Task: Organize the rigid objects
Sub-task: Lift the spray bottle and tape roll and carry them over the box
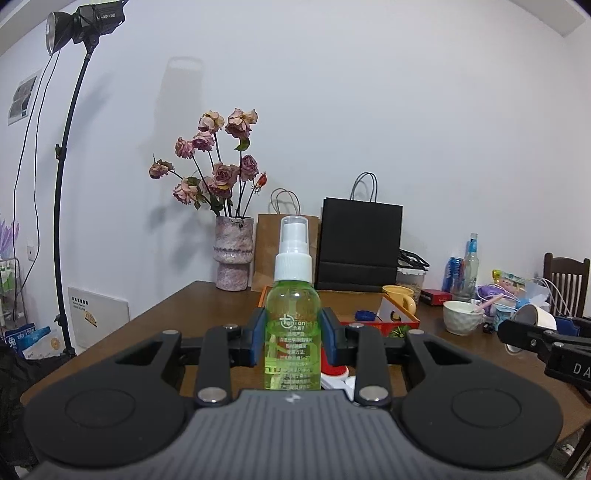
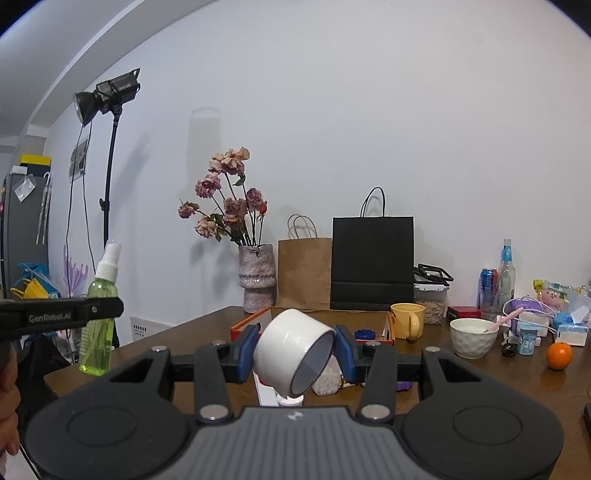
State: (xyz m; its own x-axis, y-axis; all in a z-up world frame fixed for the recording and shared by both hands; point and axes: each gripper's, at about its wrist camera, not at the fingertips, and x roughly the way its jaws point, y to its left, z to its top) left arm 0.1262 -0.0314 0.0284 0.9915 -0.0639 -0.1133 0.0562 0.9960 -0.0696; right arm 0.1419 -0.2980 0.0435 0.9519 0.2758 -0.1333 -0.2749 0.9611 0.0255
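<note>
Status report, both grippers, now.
Left gripper shut on green spray bottle, upright. Right gripper shut on white cup, tilted. Both above table; nothing blocking.

wall (image 1: 369,92): plain white | table (image 1: 155,314): brown wood | studio light (image 1: 85,26): on stand, left

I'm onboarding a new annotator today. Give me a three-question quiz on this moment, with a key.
1. True or false: the left gripper holds a green spray bottle upright.
2. What is clamped in the right gripper? A) yellow mug B) white roll of tape C) orange
3. Fill in: the yellow mug stands right of the open ____ box.

Key: 1 true. 2 B: the white roll of tape sits tilted between the pads. 3 orange.
</note>
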